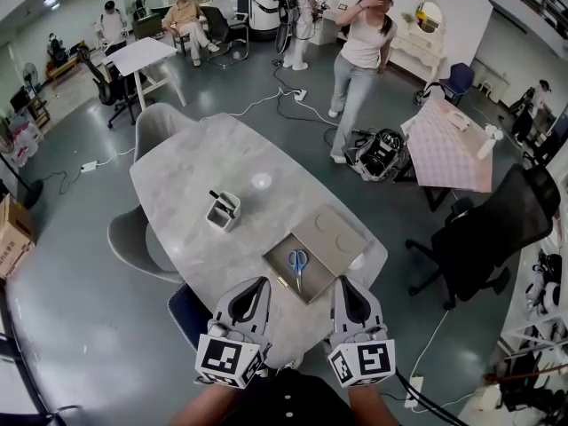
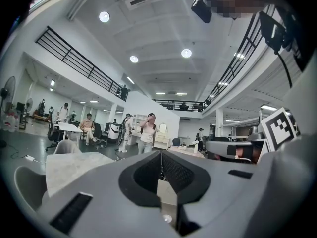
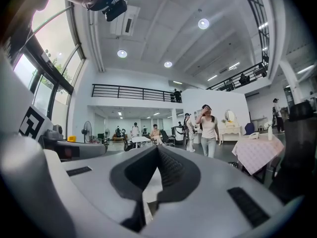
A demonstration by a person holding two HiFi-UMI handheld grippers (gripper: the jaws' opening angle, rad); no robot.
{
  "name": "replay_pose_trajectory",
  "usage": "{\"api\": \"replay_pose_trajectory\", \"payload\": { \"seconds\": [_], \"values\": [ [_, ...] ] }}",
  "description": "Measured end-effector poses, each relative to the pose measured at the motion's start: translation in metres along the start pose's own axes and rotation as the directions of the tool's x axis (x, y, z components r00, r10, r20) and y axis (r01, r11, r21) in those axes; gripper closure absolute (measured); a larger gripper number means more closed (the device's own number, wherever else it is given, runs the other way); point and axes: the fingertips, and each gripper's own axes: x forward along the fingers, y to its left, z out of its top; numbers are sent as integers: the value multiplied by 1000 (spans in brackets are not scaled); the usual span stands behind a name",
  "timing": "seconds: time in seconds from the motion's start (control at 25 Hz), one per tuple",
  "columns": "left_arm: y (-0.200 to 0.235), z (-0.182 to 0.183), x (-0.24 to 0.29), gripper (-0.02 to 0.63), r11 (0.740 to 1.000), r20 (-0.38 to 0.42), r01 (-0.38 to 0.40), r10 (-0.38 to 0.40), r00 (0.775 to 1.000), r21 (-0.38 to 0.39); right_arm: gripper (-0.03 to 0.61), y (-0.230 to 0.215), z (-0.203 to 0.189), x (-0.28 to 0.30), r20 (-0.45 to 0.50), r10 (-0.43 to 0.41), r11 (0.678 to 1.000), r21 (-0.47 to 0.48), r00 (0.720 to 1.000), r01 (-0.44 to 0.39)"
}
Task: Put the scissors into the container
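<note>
Blue-handled scissors [image 1: 297,263] lie in a shallow grey box [image 1: 282,254] near the front edge of the marble table [image 1: 195,171]; the box's lid [image 1: 330,235] lies open beside it. A small white container [image 1: 224,211] with a dark item in it stands to the left of the box. My left gripper [image 1: 257,286] hovers at the table's near edge, just left of the box, jaws together and empty. My right gripper [image 1: 344,286] hovers just right of the box, also shut and empty. Both gripper views look level across the room, and neither shows the scissors.
Grey chairs [image 1: 133,238] stand at the table's left side. A black office chair [image 1: 497,229] and a table with a pink cloth [image 1: 448,149] are to the right. A person [image 1: 359,60] stands beyond the table, with bags [image 1: 377,153] and cables on the floor.
</note>
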Motion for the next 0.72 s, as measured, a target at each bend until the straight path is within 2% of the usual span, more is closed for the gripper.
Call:
{"api": "replay_pose_trajectory", "payload": {
  "seconds": [0.72],
  "values": [
    [2,-1,8,597,1000,-1,7,-7,1000,-2,583,-2,-3,8,-12,7,1000,-15,1000,-7]
  ]
}}
